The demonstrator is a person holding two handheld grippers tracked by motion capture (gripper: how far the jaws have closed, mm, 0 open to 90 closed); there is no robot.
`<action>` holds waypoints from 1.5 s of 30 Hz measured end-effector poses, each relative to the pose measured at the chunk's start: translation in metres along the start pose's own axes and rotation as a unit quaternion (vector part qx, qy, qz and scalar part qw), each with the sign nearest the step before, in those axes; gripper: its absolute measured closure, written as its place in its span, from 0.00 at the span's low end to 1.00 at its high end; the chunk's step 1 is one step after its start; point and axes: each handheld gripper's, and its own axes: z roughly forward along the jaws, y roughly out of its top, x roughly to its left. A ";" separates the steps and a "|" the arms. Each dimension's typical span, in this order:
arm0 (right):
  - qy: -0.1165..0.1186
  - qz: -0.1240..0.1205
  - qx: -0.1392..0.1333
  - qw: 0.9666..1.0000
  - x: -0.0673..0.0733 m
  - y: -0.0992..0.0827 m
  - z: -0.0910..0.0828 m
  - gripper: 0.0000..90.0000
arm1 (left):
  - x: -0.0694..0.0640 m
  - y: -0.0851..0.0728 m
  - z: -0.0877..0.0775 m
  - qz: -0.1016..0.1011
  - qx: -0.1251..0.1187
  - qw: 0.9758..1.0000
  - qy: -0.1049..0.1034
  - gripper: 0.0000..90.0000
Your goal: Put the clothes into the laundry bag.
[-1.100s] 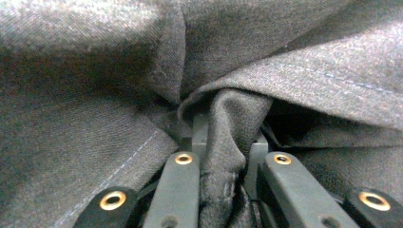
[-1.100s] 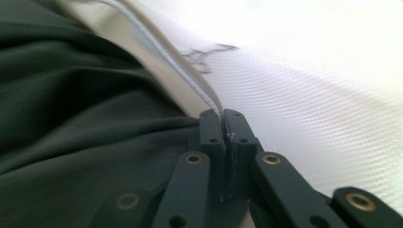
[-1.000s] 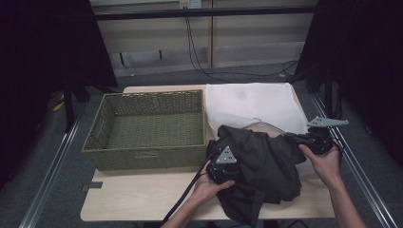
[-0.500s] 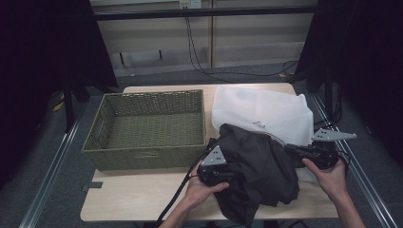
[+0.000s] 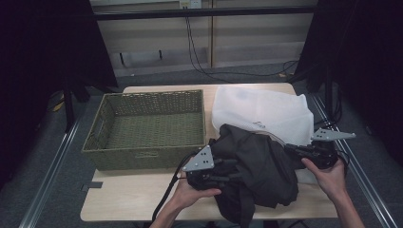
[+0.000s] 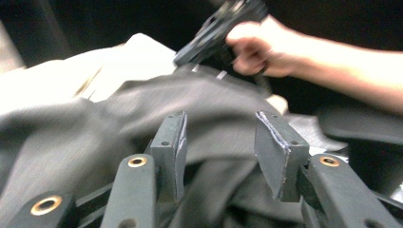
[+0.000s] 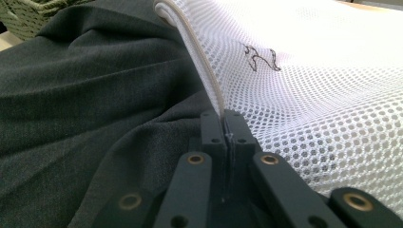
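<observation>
A dark grey garment (image 5: 256, 166) lies bunched on the table's front right, partly under the mouth of a white mesh bag (image 5: 266, 111). My right gripper (image 5: 289, 148) is shut on the bag's piped rim (image 7: 209, 80), holding it up over the garment (image 7: 95, 95). At the garment's left edge is my left gripper (image 5: 230, 170). Its jaws have just been opening and now stand apart (image 6: 221, 128). The cloth (image 6: 95, 123) lies below and behind the pads, which do not press on it. The left gripper view shows the other hand and its gripper (image 6: 190, 54) farther off.
A green woven basket (image 5: 142, 156) stands on the table's left half, close to the garment and to my left gripper. The wooden table (image 5: 133, 199) shows a bare strip along its front left edge. Cables hang behind the table.
My left gripper let go of the garment, opened and drew back to the left and up. The bag's rim rose over the garment and my right hand shifted slightly toward the front.
</observation>
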 end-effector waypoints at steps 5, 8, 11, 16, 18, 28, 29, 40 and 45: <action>0.001 0.002 0.000 1.000 0.000 -0.001 0.000 0.99 | 0.000 0.009 0.057 0.025 0.035 0.997 -0.060 0.32; 0.001 0.001 -0.001 1.000 0.000 -0.001 -0.001 0.99 | 0.000 -0.006 0.097 0.033 0.118 0.991 -0.061 0.16; 0.004 0.001 0.000 1.000 -0.001 -0.002 -0.001 0.99 | -0.002 -0.037 0.117 0.048 0.172 0.982 -0.058 0.04; 0.003 0.000 0.000 1.000 -0.001 -0.002 -0.002 0.99 | -0.011 -0.046 0.117 0.087 0.213 0.970 -0.076 0.00; 0.001 0.001 0.001 1.000 -0.001 -0.002 -0.002 0.99 | -0.015 -0.050 0.117 0.116 0.234 0.962 -0.074 0.00; 0.006 0.006 0.005 1.000 0.001 -0.002 -0.001 0.99 | -0.005 -0.052 0.111 0.103 0.203 0.972 0.049 0.77; 0.010 0.004 0.003 1.000 0.003 0.001 0.000 0.99 | -0.001 -0.050 0.109 0.079 0.190 0.977 0.045 0.79; 0.027 -0.017 -0.011 0.999 0.020 0.022 -0.004 0.99 | 0.033 -0.017 0.061 -0.071 0.030 0.997 0.026 0.82; 0.044 -0.033 -0.005 0.998 0.038 0.035 0.002 0.99 | 0.042 0.008 0.050 -0.069 0.011 0.996 0.057 0.82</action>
